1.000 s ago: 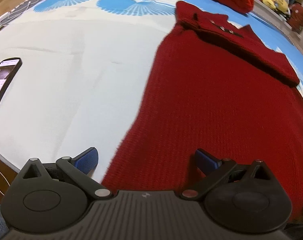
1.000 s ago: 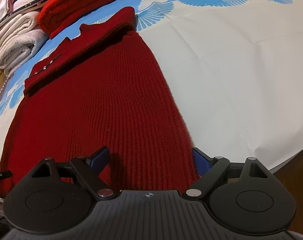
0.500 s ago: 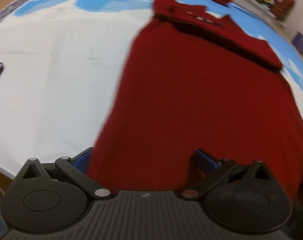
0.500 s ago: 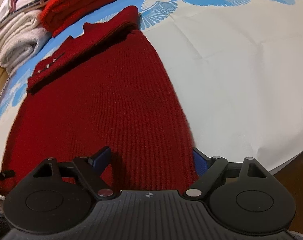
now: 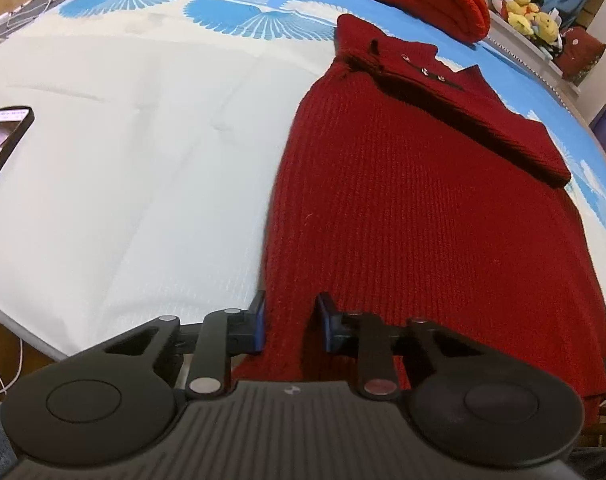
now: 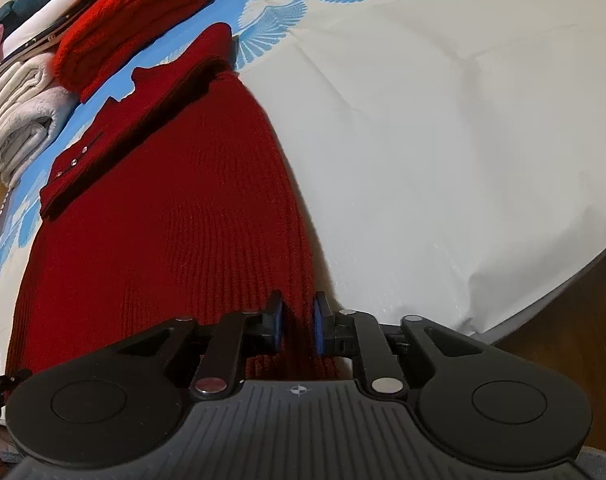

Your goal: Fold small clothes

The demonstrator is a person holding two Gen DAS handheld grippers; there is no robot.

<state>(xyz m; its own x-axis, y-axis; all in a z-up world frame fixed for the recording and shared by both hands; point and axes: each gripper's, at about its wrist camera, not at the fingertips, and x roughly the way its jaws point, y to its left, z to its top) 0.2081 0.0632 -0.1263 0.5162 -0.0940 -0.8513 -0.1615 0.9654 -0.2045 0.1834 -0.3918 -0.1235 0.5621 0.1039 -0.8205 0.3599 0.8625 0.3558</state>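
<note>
The red sweater [image 5: 415, 216] stretches lengthwise toward the top of both frames, its near hem corners pinched as the left gripper [image 5: 290, 322] and right gripper [image 6: 296, 322] close.

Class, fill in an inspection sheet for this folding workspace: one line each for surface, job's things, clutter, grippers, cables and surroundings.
Surface: sheet, white with a blue fan-print border, lightly creased.
Job's things: dark red sweater lying flat, its far part folded across with small studs showing; folded red knit beyond it.
Clutter: phone on the sheet's left edge, screen lit.
Grippers: left gripper closing, the sweater's near left corner between its pads; right gripper closing, the near right corner between its pads.
Cables: white cable hanging below the near left edge.
Surroundings: folded white towels by the red knit; yellow plush toys on a far shelf.
</note>
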